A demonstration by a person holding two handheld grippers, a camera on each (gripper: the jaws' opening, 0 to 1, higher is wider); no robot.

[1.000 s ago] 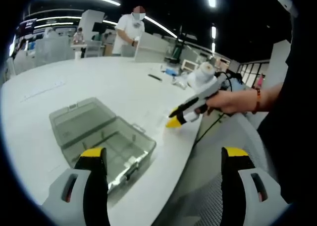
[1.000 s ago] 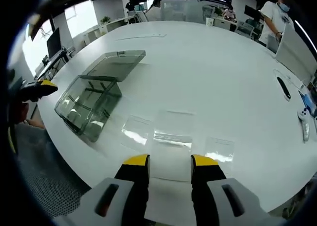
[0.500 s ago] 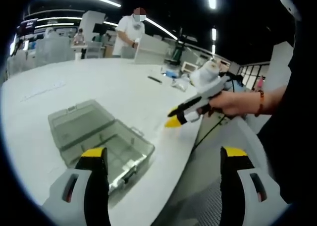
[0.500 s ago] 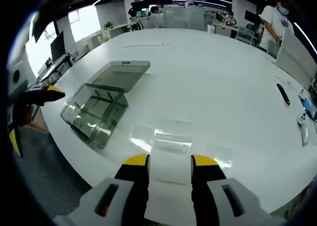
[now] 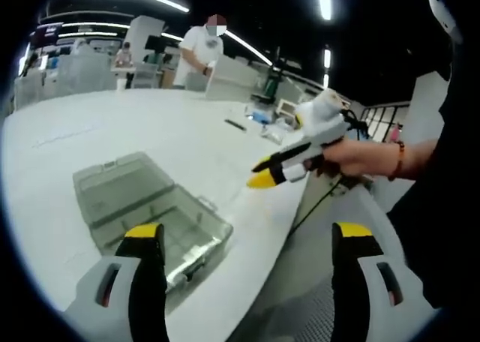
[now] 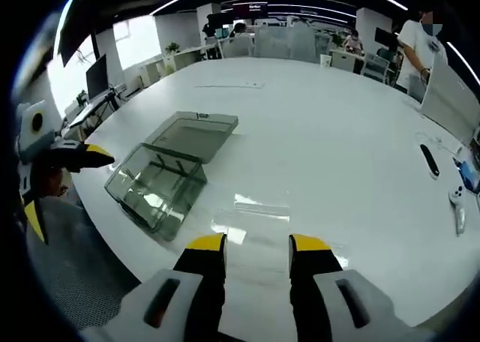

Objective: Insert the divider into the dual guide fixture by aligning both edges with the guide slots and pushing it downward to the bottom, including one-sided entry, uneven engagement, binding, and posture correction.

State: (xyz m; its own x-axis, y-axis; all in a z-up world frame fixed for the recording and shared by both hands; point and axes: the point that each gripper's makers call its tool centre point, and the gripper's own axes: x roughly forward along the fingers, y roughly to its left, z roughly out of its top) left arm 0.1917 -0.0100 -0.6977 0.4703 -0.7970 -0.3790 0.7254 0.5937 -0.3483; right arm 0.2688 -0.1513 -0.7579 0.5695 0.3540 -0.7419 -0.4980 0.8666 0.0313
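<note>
A smoky clear box (image 6: 154,192) with its lid (image 6: 196,132) folded open lies on the white table (image 6: 337,124); ribs line its inner walls. Clear flat divider sheets (image 6: 253,209) lie on the table just ahead of my right gripper (image 6: 257,246), whose jaws stand narrowly open with nothing between them. In the left gripper view the box (image 5: 180,229) sits just beyond my left gripper (image 5: 247,237), open wide and empty. The right gripper (image 5: 271,171) hangs over the table's edge, held by a hand (image 5: 364,158). The left gripper (image 6: 67,162) shows beside the box.
The round table edge (image 5: 270,244) runs close to both grippers, with grey floor below. A black flat item (image 6: 429,160) and a white controller (image 6: 455,199) lie at the far right. A person in a white shirt (image 5: 199,49) stands beyond the table among desks.
The right gripper has risen a little off the table and pulled back, so the box and sheets look farther off. The left gripper stays open by the box. The box has not moved.
</note>
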